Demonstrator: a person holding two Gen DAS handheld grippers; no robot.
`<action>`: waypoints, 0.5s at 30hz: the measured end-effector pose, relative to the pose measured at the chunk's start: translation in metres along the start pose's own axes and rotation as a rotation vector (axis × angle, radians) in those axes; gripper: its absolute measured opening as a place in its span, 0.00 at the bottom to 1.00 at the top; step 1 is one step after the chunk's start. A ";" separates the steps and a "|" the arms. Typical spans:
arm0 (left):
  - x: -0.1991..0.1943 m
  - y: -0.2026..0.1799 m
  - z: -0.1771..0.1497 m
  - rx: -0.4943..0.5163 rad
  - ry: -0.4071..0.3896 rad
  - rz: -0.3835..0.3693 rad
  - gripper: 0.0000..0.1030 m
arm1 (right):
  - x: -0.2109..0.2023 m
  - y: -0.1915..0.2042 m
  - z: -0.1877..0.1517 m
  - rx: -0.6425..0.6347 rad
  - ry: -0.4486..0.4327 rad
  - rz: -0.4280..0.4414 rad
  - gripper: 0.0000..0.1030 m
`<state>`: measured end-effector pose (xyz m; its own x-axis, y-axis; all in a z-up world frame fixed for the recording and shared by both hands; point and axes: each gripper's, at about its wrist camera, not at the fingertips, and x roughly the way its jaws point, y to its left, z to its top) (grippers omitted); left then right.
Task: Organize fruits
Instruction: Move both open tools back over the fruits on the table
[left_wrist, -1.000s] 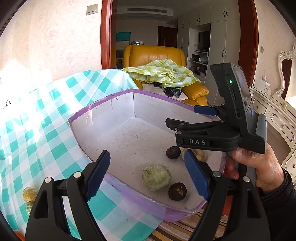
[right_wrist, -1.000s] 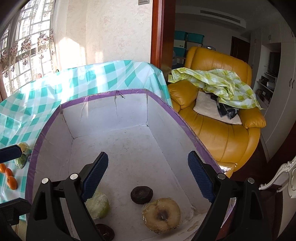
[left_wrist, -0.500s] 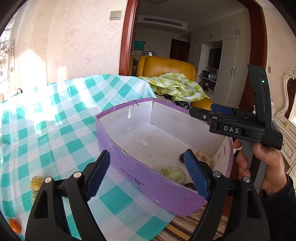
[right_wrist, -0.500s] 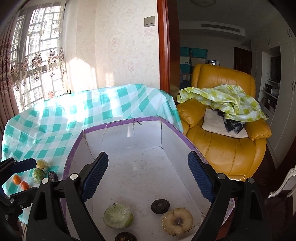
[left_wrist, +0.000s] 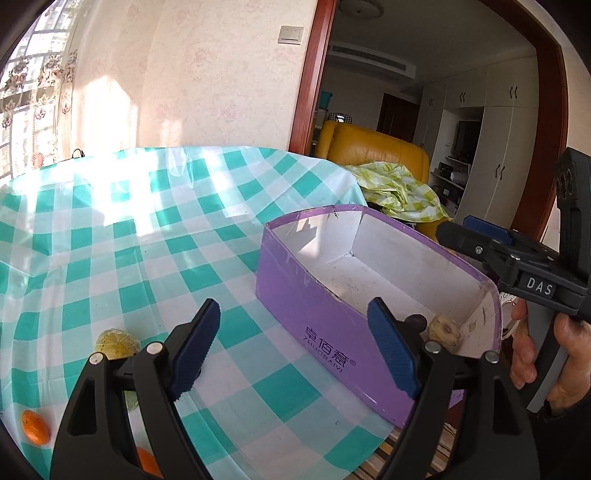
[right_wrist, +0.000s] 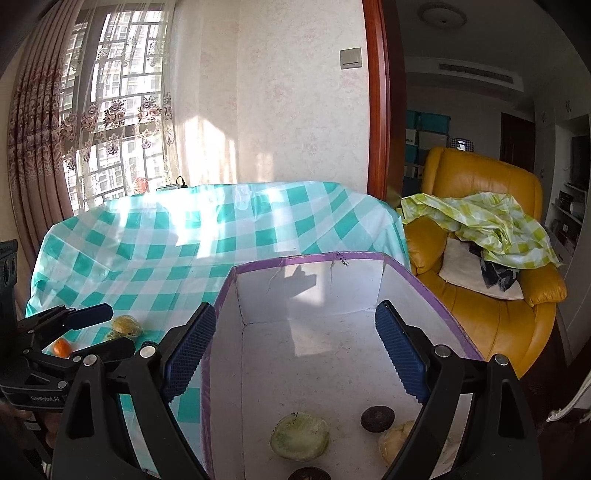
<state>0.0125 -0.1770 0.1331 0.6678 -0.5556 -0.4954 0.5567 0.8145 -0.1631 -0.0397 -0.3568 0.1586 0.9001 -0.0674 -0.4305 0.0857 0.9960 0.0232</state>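
A purple box (left_wrist: 325, 332) with a white inside (right_wrist: 317, 354) stands at the table's right edge. It holds a pale green fruit (right_wrist: 299, 436), a dark round fruit (right_wrist: 377, 418), a pale cut fruit (right_wrist: 397, 441) and another dark one (right_wrist: 308, 473). On the cloth left of the box lie a yellow-green fruit (left_wrist: 116, 345) and two small oranges (left_wrist: 35, 426). My left gripper (left_wrist: 295, 350) is open and empty above the cloth beside the box. My right gripper (right_wrist: 295, 350) is open and empty above the box; it also shows in the left wrist view (left_wrist: 476, 240).
The table wears a teal and white checked cloth (left_wrist: 129, 240). A yellow armchair (right_wrist: 480, 266) with a green checked cloth stands right of the table. A wall and window lie behind. The left gripper shows in the right wrist view (right_wrist: 92, 332).
Both grippers have pulled back and up from the box. The left one has swung left over the cloth, bringing the loose fruits into view. Both stay open.
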 end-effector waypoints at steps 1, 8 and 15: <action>0.000 0.004 0.000 -0.008 0.001 0.005 0.80 | 0.000 0.003 0.001 -0.004 0.001 0.008 0.82; -0.006 0.039 -0.007 -0.061 0.002 0.068 0.80 | -0.002 0.021 0.004 -0.032 0.000 0.051 0.82; -0.006 0.082 -0.016 -0.107 0.052 0.160 0.80 | -0.001 0.041 0.007 -0.065 0.008 0.079 0.82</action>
<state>0.0458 -0.1043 0.1093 0.7158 -0.4103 -0.5650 0.3875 0.9066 -0.1673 -0.0339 -0.3158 0.1659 0.8996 0.0117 -0.4365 -0.0134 0.9999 -0.0008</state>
